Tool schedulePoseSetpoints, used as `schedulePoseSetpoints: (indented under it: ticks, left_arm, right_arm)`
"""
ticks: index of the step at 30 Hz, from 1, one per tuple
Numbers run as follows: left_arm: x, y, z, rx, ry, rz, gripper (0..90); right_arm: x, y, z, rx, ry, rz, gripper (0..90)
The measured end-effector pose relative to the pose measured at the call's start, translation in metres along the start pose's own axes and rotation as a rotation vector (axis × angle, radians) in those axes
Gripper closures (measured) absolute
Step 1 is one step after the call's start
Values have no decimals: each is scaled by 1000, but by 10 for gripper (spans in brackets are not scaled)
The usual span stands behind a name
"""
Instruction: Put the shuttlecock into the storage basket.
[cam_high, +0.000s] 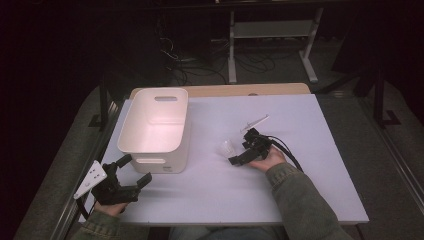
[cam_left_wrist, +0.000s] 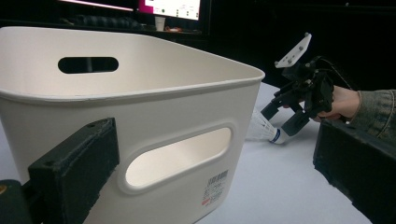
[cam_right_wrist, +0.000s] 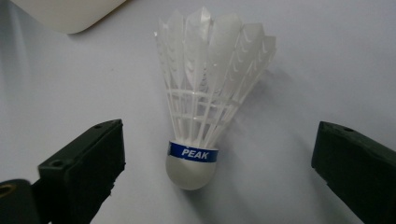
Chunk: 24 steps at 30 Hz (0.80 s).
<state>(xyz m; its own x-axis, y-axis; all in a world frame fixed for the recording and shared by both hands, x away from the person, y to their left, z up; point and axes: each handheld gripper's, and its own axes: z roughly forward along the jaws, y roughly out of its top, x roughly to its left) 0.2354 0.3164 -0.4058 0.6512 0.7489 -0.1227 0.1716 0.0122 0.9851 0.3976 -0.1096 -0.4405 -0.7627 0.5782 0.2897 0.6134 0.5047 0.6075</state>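
Inspector: Shuttlecock lies on the table, cork end toward the right gripper, feathers fanned away from it. A blue band marked PEAK circles the base. In the high view the shuttlecock sits just right of the bin, apart from its wall.

Clerk: And the right claw?

Inspector: Wide. Both jaws flank the cork with clear table on each side; neither touches it. The gripper rests low, the hand behind it.

Clerk: Room around it?

Inspector: Open sheet to the near side and to the right, well away from the table's right edge. The bin's rounded corner shows at the top left of the right gripper view, near the feathers but not touching.

Clerk: Left gripper?

Inspector: Left gripper stands at the near left corner, close to the table's front edge. Jaws wide, holding nothing, pointed at the bin's near wall and its handle slot. One jaw sits before the wall; whether it touches, I cannot tell.

Clerk: The bin itself?

Inspector: Upright, white, nothing visible inside, its far rim near the table's back edge.
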Motion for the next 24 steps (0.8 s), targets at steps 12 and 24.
schedulePoseSetpoints:
  ticks: [12, 24]
  left_arm:
    - [0, 0, 0, 2, 0, 0, 0]
    - [0, 0, 0, 2, 1, 1, 0]
  right_arm:
    - [-3, -1, 2, 18, 48, 14, 124]
    - [-4, -1, -2, 35, 86, 53, 302]
